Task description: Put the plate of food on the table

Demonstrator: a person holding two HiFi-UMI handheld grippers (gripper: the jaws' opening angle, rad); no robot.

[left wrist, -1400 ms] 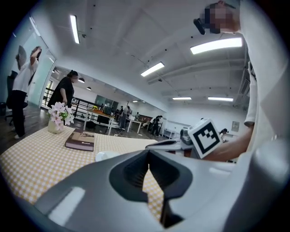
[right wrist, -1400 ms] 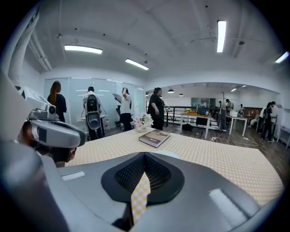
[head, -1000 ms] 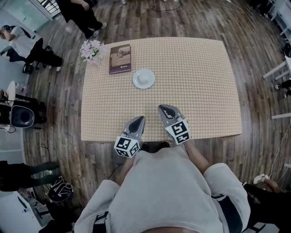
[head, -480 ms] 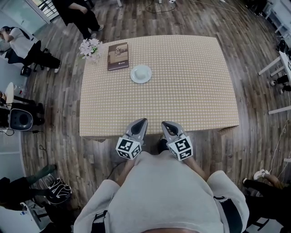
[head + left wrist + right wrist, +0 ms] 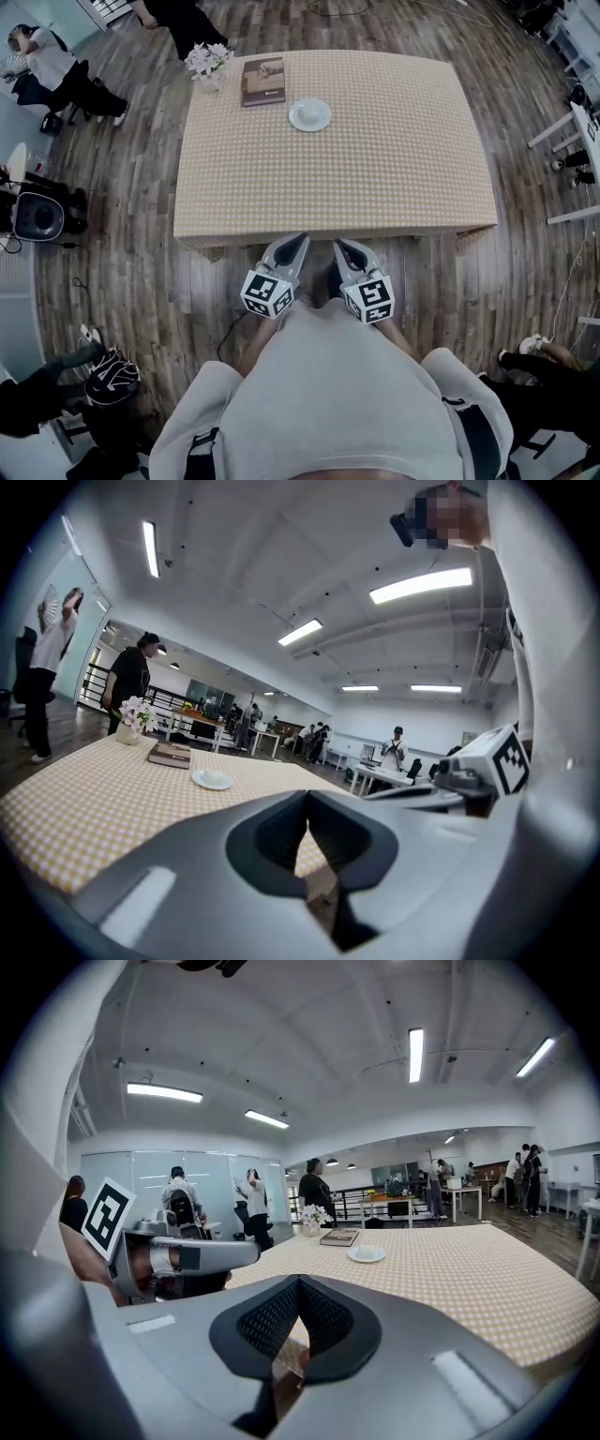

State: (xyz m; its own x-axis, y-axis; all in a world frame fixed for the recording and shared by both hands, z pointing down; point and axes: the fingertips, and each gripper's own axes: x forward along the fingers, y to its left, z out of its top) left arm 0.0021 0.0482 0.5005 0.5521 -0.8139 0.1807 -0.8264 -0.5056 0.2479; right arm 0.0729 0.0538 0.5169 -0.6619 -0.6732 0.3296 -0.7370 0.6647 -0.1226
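A white plate with a pale piece of food on it rests on the far part of the checkered table, beside a brown book. The plate also shows small and far off in the left gripper view, and the plate likewise in the right gripper view. My left gripper and right gripper hang side by side just short of the table's near edge, over the wooden floor. Both are shut with nothing between the jaws, and both are far from the plate.
A vase of flowers stands at the table's far left corner. People stand and sit beyond that corner. A black round device and a bag lie on the floor at the left. White furniture legs stand at the right.
Both grippers have drawn back from over the table's near edge to the floor side of it. The table now lies farther off in the head view. The plate has not moved.
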